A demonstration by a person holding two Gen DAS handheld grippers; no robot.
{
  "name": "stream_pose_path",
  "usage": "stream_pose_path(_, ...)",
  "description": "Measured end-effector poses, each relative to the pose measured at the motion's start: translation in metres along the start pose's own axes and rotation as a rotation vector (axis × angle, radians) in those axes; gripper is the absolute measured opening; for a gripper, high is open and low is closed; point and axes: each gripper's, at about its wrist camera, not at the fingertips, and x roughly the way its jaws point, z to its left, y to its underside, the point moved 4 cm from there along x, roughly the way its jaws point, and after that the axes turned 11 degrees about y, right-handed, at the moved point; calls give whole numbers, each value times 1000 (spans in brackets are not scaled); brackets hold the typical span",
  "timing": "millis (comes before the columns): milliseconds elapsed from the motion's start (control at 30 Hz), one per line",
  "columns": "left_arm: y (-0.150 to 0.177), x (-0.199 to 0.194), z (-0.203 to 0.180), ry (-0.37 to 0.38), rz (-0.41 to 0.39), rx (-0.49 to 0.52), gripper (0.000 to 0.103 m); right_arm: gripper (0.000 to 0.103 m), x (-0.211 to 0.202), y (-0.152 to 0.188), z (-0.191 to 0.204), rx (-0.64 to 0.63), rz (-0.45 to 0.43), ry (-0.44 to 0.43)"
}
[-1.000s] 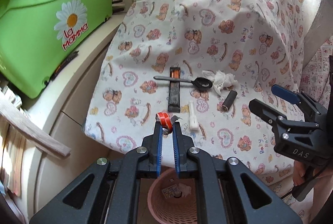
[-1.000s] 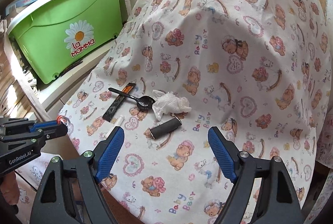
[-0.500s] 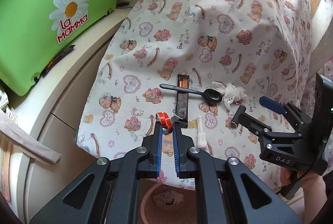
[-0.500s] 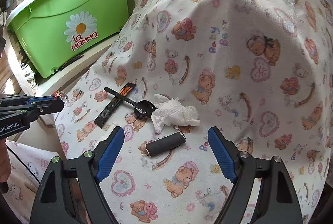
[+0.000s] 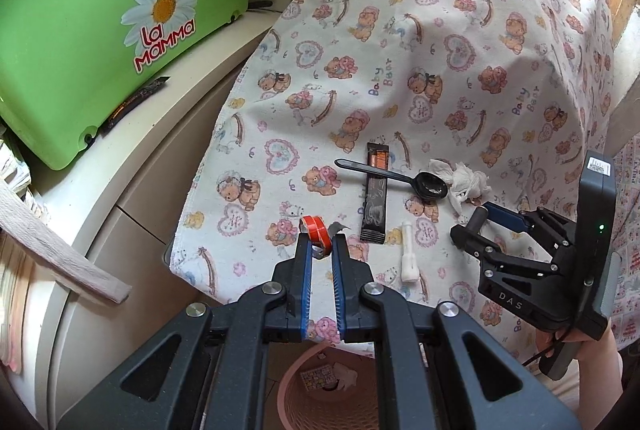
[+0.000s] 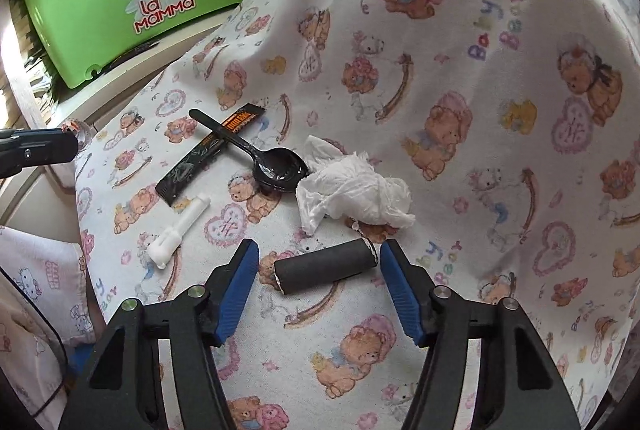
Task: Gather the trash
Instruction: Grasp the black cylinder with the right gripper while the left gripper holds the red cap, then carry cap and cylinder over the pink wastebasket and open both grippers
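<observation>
1. Right gripper (image 6: 318, 264) sits lower and closer to the bear-print cloth (image 6: 460, 42) than a second ago; the dark roll (image 6: 326, 266) now lies directly between its jaws.
2. Its jaws have just been closing, narrowed from wide; pads flank the roll's ends, contact cannot be confirmed.
3. Left gripper (image 5: 319, 250) has shifted sideways; the pink basket (image 5: 292, 382) shows less below it.
4. In the left wrist view, the right gripper reaches the roll.

You have a surface draped in a teddy-bear cloth (image 6: 460, 78). On it lie a dark roll (image 6: 326, 267), a crumpled white tissue (image 6: 356, 194), a black spoon (image 6: 276, 168) resting across a black sachet (image 6: 208, 158), and a white plastic piece (image 6: 178, 232).
</observation>
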Motion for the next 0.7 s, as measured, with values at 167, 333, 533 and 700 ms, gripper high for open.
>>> stream_pose_path(167,0,-4,-1,-10,-10,18,9,52,-13,1,-2,39,-32,12)
stream_pose_path(333,3,-1,-9,-23,-9,53,9,52,-43,6,-8,137,-51,-23)
stream_pose_path(533,10,-9,-21,-50,-51,110,9,53,-94,19,-1,179,-117,-15)
stream_pose_path(700,15,-27,-23,-68,-69,107,9,53,-133,38,4,212,-149,23)
